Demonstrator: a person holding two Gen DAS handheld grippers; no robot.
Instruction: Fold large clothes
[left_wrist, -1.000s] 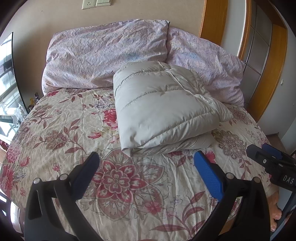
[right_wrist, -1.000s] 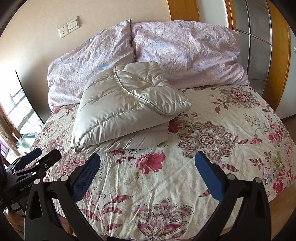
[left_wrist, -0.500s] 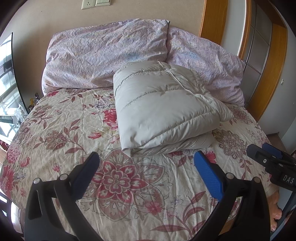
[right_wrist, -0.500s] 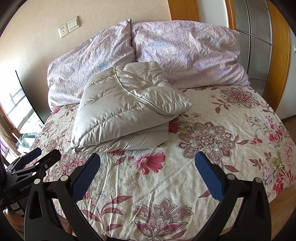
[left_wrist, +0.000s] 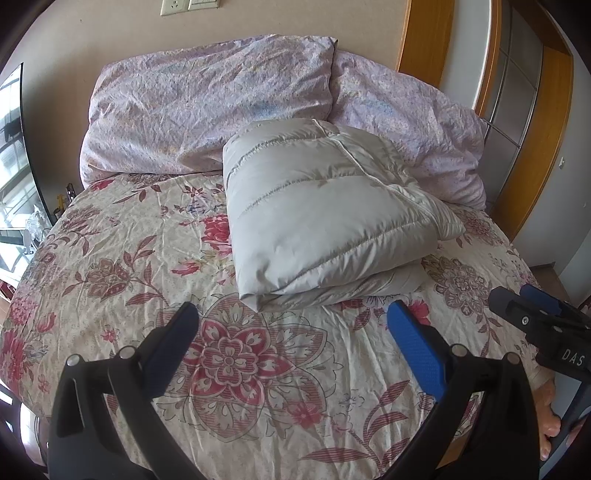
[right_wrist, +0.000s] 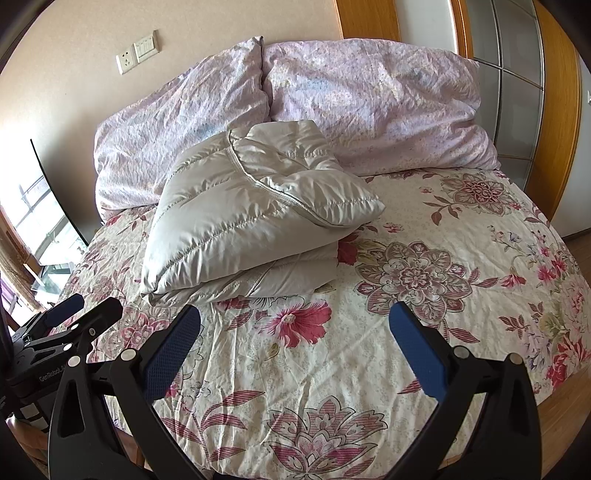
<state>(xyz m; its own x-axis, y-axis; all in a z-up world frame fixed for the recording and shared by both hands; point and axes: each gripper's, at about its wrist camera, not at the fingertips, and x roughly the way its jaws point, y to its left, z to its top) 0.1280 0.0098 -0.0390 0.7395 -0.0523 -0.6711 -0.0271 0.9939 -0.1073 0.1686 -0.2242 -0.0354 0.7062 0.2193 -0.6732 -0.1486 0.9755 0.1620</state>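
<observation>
A light grey puffer jacket (left_wrist: 317, 218) lies folded into a thick bundle on the floral bedspread (left_wrist: 147, 258), its far edge against the pillows. It also shows in the right wrist view (right_wrist: 251, 218). My left gripper (left_wrist: 291, 328) is open and empty, held above the bedspread a little in front of the jacket. My right gripper (right_wrist: 295, 328) is open and empty, also in front of the jacket and to its right. The right gripper shows at the right edge of the left wrist view (left_wrist: 535, 317); the left one shows at the left edge of the right wrist view (right_wrist: 74, 317).
Two lilac pillows (left_wrist: 207, 107) (right_wrist: 373, 103) lean on the wall at the bed's head. A wooden door frame (left_wrist: 535, 147) stands to the right. A window (right_wrist: 33, 221) is on the left. The bed's front edge lies under both grippers.
</observation>
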